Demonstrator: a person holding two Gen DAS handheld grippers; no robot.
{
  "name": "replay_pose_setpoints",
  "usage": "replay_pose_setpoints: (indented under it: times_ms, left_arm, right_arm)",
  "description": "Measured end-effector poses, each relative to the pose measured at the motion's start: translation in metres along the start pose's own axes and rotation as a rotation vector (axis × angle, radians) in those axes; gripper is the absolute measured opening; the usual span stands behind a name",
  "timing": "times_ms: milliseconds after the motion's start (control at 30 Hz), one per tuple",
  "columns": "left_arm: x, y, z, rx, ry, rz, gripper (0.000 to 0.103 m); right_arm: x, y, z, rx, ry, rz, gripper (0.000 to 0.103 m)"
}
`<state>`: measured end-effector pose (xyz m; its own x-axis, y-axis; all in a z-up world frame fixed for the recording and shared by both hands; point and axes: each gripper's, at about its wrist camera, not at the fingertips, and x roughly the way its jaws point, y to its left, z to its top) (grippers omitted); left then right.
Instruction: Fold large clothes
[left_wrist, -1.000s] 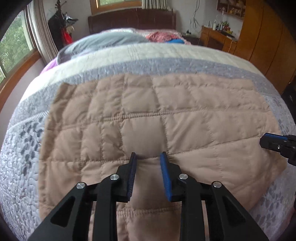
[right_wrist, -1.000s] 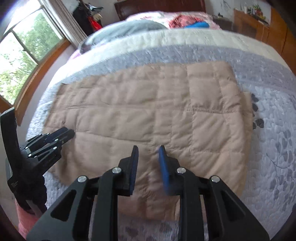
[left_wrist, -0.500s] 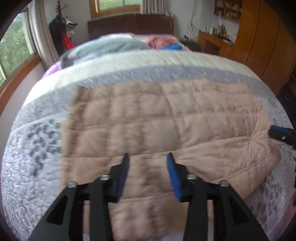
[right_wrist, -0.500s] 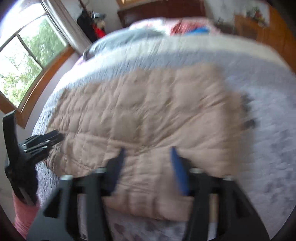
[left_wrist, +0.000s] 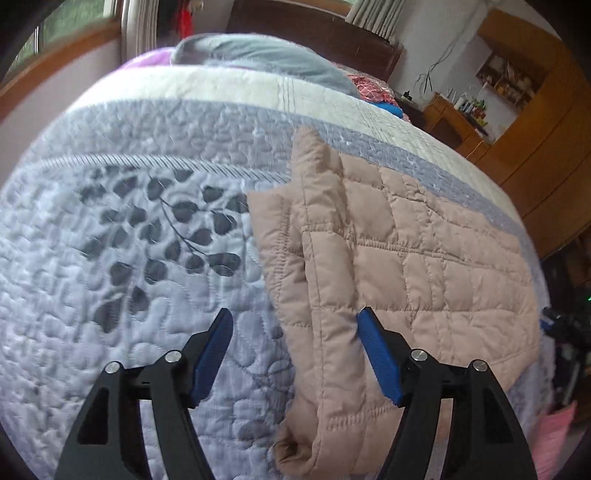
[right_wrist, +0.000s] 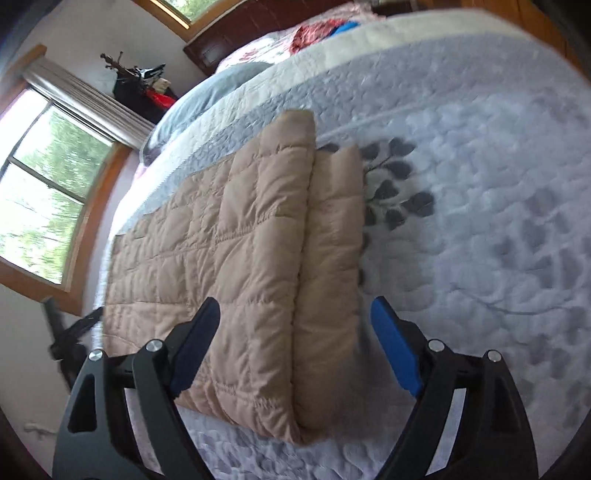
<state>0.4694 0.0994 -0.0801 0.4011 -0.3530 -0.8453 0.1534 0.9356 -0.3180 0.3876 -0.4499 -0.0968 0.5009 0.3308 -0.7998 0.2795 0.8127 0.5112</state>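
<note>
A: Well, in the left wrist view the quilted tan jacket (left_wrist: 406, 266) lies on the bed (left_wrist: 129, 240), filling the centre and right of the frame. Its left edge could slip if pinched too shallow

B: And the left tool (left_wrist: 295, 354)?

A: Its jaws have just been opening, now wide, straddling that edge, pads clear of it

B: Right wrist view?

A: The jacket (right_wrist: 229, 251) sits centre-left, folded edge stacked double; a thick bite may slide apart. The right tool (right_wrist: 295, 347) has just opened wide too, empty, edge between its jaws
</note>
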Motion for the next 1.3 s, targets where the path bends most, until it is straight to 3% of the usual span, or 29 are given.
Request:
replay_pose_setpoints:
  times_ms: [233,333,400,467,500,533,567,667,733,967,1300]
  left_arm:
    - [0.04,0.022,0.012,-0.103,0.046,-0.19,0.073]
    - [0.051,0.023,0.016,-0.117,0.038,-0.231,0.076]
    - [0.054,0.017,0.018,-0.093,0.036,-0.242,0.076]
    - [0.06,0.01,0.019,-0.071,0.06,-0.265,0.066]
    - [0.062,0.006,0.019,-0.063,0.061,-0.263,0.053]
    - [0.063,0.002,0.018,-0.056,0.058,-0.267,0.041]
    - [0.062,-0.001,0.017,-0.052,0.054,-0.276,0.035]
    - [0.055,-0.011,0.013,-0.043,0.035,-0.253,0.021]
    - [0.045,-0.017,0.012,-0.041,0.016,-0.234,0.015]
    - [-0.006,-0.042,0.0,0.007,-0.06,-0.219,0.012]
    - [-0.112,-0.057,-0.076,0.103,-0.131,-0.189,0.012]
  right_arm:
    - [0.027,-0.015,0.005,0.041,0.037,0.036,0.084]
    - [0.033,-0.014,0.006,0.03,0.029,0.063,0.085]
    - [0.036,-0.012,0.01,0.021,0.03,0.076,0.078]
    - [0.04,-0.008,0.013,0.015,0.031,0.066,0.057]
    - [0.042,-0.005,0.014,0.009,0.032,0.069,0.052]
    - [0.043,-0.003,0.015,0.008,0.032,0.074,0.039]
    - [0.042,0.0,0.014,0.007,0.034,0.091,0.029]
    - [0.032,0.012,0.011,-0.025,0.013,0.093,0.017]
    - [0.02,0.022,0.007,-0.049,-0.006,0.087,0.015]
    - [-0.033,0.05,-0.011,-0.126,-0.053,0.116,0.013]
    - [-0.11,0.078,-0.091,-0.231,-0.075,0.142,0.013]
